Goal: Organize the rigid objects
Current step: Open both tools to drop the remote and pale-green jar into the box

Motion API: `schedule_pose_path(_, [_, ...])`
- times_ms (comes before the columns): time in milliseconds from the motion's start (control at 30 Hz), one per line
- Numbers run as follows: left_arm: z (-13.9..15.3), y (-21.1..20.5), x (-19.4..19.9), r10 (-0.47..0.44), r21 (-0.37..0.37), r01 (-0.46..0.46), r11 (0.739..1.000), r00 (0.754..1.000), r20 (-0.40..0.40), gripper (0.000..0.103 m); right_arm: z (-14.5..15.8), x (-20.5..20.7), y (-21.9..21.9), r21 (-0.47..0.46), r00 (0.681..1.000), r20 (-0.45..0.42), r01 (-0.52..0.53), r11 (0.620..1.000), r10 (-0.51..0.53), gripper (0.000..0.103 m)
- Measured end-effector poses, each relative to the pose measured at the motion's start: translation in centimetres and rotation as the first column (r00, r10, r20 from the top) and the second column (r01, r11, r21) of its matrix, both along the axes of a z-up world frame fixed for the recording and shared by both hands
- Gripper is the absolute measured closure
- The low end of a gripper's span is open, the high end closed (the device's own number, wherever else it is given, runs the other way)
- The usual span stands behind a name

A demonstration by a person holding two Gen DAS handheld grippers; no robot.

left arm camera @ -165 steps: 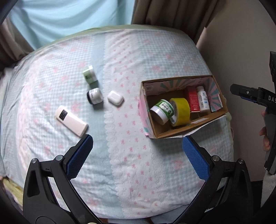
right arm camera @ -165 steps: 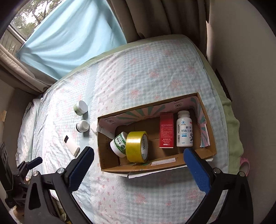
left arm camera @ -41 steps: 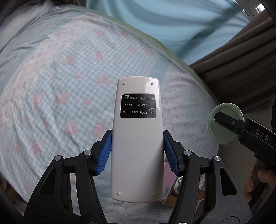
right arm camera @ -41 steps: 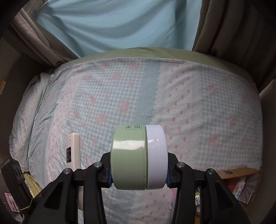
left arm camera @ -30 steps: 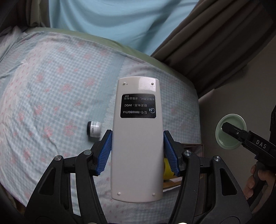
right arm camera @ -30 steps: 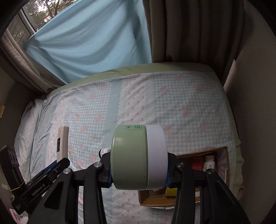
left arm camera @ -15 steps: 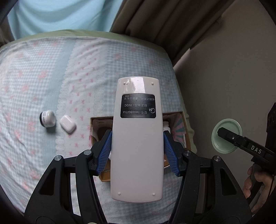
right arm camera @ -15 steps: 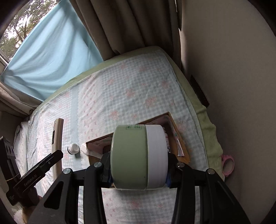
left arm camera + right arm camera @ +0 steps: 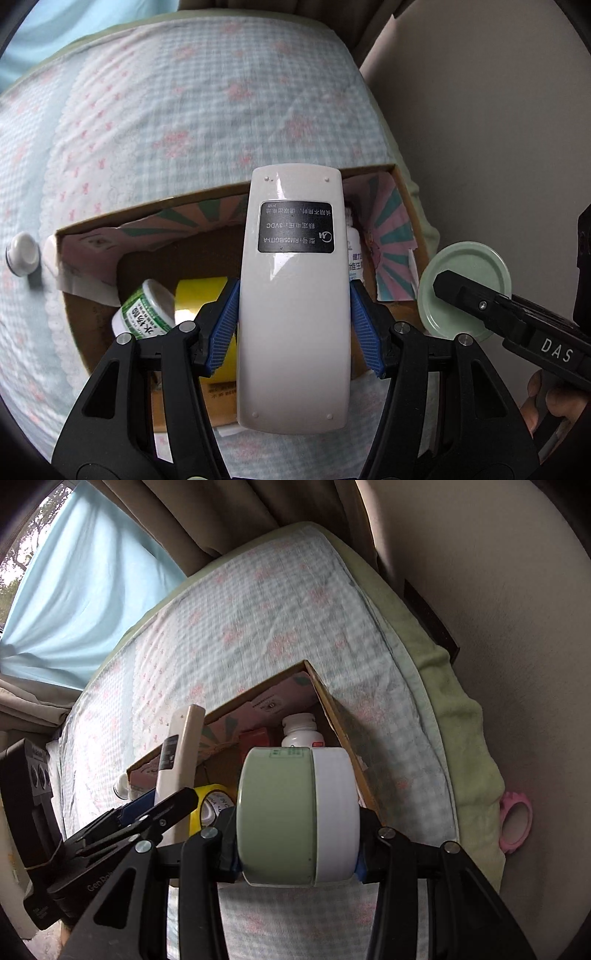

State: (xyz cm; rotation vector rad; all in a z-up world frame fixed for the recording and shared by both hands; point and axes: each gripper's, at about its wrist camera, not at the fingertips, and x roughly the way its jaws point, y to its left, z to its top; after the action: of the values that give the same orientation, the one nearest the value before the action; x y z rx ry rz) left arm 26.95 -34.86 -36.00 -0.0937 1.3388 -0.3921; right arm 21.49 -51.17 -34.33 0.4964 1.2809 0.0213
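Note:
My left gripper [image 9: 293,325] is shut on a white remote control [image 9: 295,295], back label up, held above the open cardboard box [image 9: 92,229]. My right gripper [image 9: 297,819] is shut on a green-and-white jar [image 9: 295,816], held above the box's right end [image 9: 328,698]. The jar's green lid [image 9: 463,288] shows at the right of the left wrist view. The remote [image 9: 181,746] and left gripper [image 9: 147,812] show at the left of the right wrist view. Inside the box lie a green-labelled tub [image 9: 146,314], a yellow tape roll [image 9: 199,295], a red box [image 9: 255,738] and a white bottle [image 9: 301,731].
The box sits on a bed with a checked floral sheet [image 9: 166,110]. A small white jar [image 9: 22,254] and a white case [image 9: 50,254] lie left of the box. A wall [image 9: 498,627] runs along the bed's right side, with a pink ring [image 9: 515,819] in the gap.
Both grippers have carried their objects across the bed and closer down over the box. The box now fills the view under the remote and jar.

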Motion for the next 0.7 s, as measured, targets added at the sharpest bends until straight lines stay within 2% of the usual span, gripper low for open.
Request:
schedule_pose_path(167, [-1.4, -1.0, -0.7, -0.048, 0.063, 0.048, 0.997, 0.999, 0.001, 0.048, -2.9, -0.5, 0.2, 0.074, 1.000, -0.026, -0.006, 0.997, 0.007, 0.063])
schedule_pose_path(267, [-1.9, -1.2, -0.7, -0.074, 0.086, 0.076, 0.993, 0.997, -0.031, 0.048, -3.7, -0.7, 0.2, 0.107, 1.000, -0.026, -0.001, 0.994, 0.004, 0.063])
schedule_pose_path(300, [-1.8, -1.1, -0.7, -0.079, 0.099, 0.081, 0.992, 0.996, -0.028, 0.041, -3.6, -0.8, 0.2, 0.115, 1.000, -0.022, 0.002, 0.993, 0.001, 0.061])
schedule_pose_path(333, [-1.5, -0.8, -0.8, -0.084, 0.116, 0.086, 0.990, 0.996, -0.019, 0.015, -3.5, -0.8, 0.1, 0.125, 1.000, -0.015, 0.008, 0.992, -0.007, 0.051])
schedule_pose_path(367, [-1.1, -0.6, -0.9, -0.091, 0.128, 0.092, 0.988, 0.996, -0.010, 0.000, -3.2, -0.9, -0.1, 0.133, 1.000, -0.003, 0.025, 0.991, -0.025, 0.044])
schedule_pose_path(400, [-0.4, -0.4, -1.0, -0.098, 0.133, 0.096, 0.986, 0.995, 0.007, 0.000, -2.9, -0.9, -0.4, 0.137, 0.999, 0.004, 0.044, 0.990, -0.045, 0.020])
schedule_pose_path(433, [0.2, -0.1, -1.1, -0.107, 0.138, 0.103, 0.985, 0.994, 0.018, 0.000, -2.5, -1.0, -0.7, 0.137, 0.998, 0.006, 0.059, 0.989, -0.061, 0.001])
schedule_pose_path(533, [2.0, 0.9, -1.8, -0.119, 0.177, 0.108, 0.978, 0.991, 0.053, 0.000, -1.2, -1.2, -1.5, 0.126, 0.996, 0.028, 0.082, 0.989, -0.087, 0.000])
schedule_pose_path(700, [3.6, 2.4, -2.3, -0.096, 0.170, 0.084, 0.982, 0.993, 0.064, 0.000, -0.7, -1.0, -1.6, 0.098, 0.997, 0.028, 0.066, 0.993, -0.069, 0.000])
